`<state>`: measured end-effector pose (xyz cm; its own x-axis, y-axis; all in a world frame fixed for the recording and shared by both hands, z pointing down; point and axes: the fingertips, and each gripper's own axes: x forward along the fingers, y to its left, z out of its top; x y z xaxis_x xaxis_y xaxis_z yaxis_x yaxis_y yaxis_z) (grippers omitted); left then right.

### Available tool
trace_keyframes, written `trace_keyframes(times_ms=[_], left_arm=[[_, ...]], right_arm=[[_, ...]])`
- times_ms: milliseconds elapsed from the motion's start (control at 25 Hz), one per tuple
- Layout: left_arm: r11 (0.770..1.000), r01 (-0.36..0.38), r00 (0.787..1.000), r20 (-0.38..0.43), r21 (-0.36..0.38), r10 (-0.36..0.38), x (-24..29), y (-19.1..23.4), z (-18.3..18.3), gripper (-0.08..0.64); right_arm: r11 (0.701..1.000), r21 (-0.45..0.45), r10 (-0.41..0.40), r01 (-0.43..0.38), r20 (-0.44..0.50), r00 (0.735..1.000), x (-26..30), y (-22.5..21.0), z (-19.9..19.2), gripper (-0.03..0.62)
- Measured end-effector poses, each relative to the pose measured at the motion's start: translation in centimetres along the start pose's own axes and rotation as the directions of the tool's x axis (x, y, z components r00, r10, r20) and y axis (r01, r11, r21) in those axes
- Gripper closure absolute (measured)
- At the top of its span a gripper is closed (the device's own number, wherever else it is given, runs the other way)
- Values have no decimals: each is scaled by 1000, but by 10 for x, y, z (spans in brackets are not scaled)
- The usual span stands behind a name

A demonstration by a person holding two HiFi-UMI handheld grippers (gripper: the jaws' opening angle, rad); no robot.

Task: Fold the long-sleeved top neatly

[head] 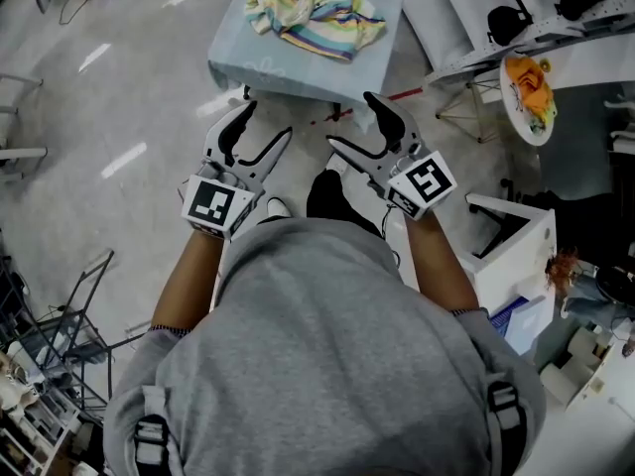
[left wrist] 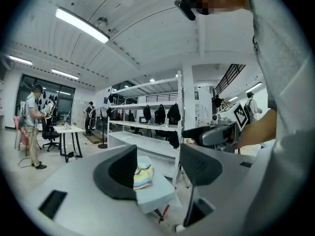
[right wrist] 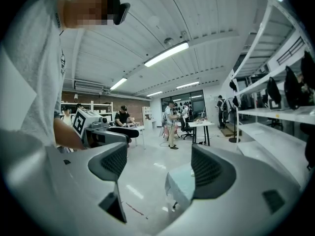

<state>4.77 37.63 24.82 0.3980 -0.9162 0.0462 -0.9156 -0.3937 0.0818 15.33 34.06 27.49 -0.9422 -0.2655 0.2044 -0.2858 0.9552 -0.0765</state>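
Left gripper (head: 263,127): jaws apart, nothing between them. Right gripper (head: 352,122): jaws apart too, empty. Both are held at chest height, well short of the table (head: 260,59).

Striped long-sleeved top (head: 316,16) lies at 12 o'clock, bunched in a heap towards the table's far side. Folding not yet begun.

Risk: with sleeves and hem buried in the heap, a blind pinch would likely catch several layers or the pale blue table cover, dragging the whole bundle towards an edge.

Left gripper view frames the top (left wrist: 142,176) by its left jaw. Right gripper view catches only a table corner (right wrist: 178,183), no garment. Only the head view shows how crumpled it is.
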Motion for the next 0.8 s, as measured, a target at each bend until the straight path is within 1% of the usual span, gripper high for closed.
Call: trace_keyframes(times_ms=[40,160,200,360,440,560,680,800], left_arm=[[1000,-9,1000,-8,-5,9,9,3,1,262],[998,-63,994,-85,-19,61,33,17,-2,262],[997,-72,993,-93,-20,70,43,21,-2,262],[995,-97,995,-42,-23,96,89,38,-2,262],[995,-100,995,-26,-17,99,111,43,-2,262],[992,-124,991,-48,-7,123,141,52,-7,262],[988,-156,985,-74,-18,154,165,60,-15,262],[985,-174,980,-103,-18,171,186,66,-24,262]], right_arm=[[1000,1,8,-8,0,1000,2,-10,0,169],[999,-8,38,-38,-11,999,13,-44,-1,169],[999,-8,49,-49,-14,999,17,-56,-1,169],[996,8,88,-88,-24,996,29,-104,4,169],[994,-2,106,-106,-35,994,32,-127,6,169],[990,-24,137,-138,-57,989,35,-161,5,169],[983,-31,176,-179,-89,980,39,-188,-1,170],[980,-31,191,-195,-108,976,45,-213,-6,170]])
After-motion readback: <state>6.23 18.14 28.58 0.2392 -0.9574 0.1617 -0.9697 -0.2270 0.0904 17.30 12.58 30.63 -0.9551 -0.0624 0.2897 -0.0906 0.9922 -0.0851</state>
